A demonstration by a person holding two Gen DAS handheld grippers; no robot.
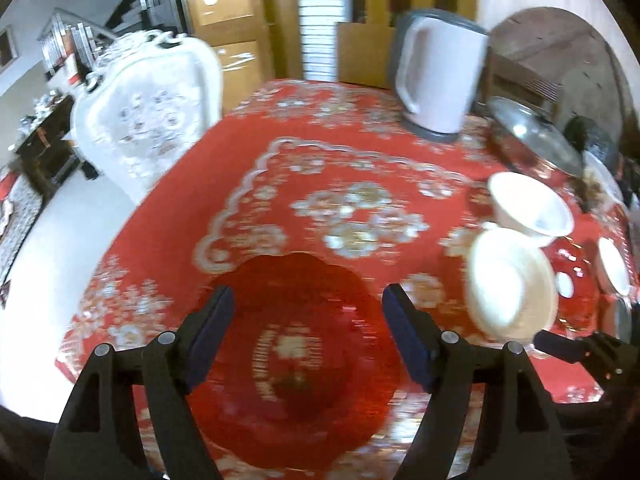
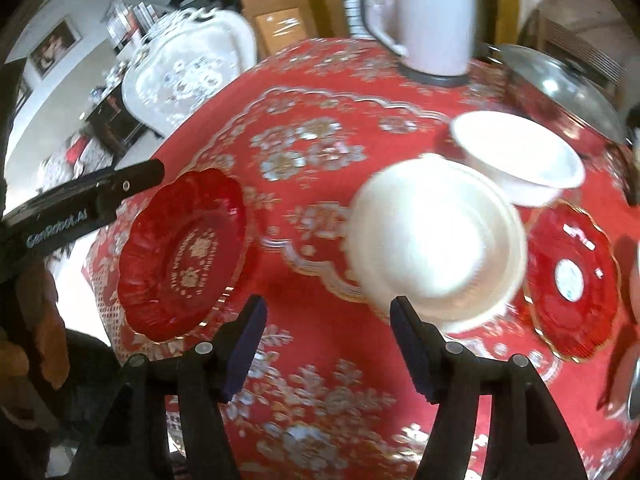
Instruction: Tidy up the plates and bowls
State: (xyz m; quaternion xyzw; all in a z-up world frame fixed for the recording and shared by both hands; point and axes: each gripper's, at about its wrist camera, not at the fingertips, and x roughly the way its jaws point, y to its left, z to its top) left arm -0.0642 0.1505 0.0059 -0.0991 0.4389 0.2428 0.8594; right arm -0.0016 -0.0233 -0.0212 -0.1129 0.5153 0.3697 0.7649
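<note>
Both our grippers hover with jaws spread over the red floral tablecloth (image 2: 320,360), holding nothing.

Our left gripper (image 1: 308,332) hangs above a scalloped red plate (image 1: 296,364) near the table's edge. Our right gripper (image 2: 328,344) sits between that plate and a white bowl (image 2: 436,240), its right finger (image 2: 412,348) just beside the bowl's rim. A second white bowl (image 2: 520,160) stands touching it behind, another red plate (image 2: 572,280) lies to the right, and a white kettle (image 1: 436,76) stands at the back.

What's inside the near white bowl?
The near white bowl looks empty, though blur hides detail. Behind it, touching or just overlapping, sits a second white bowl; its inside cannot be seen.
</note>
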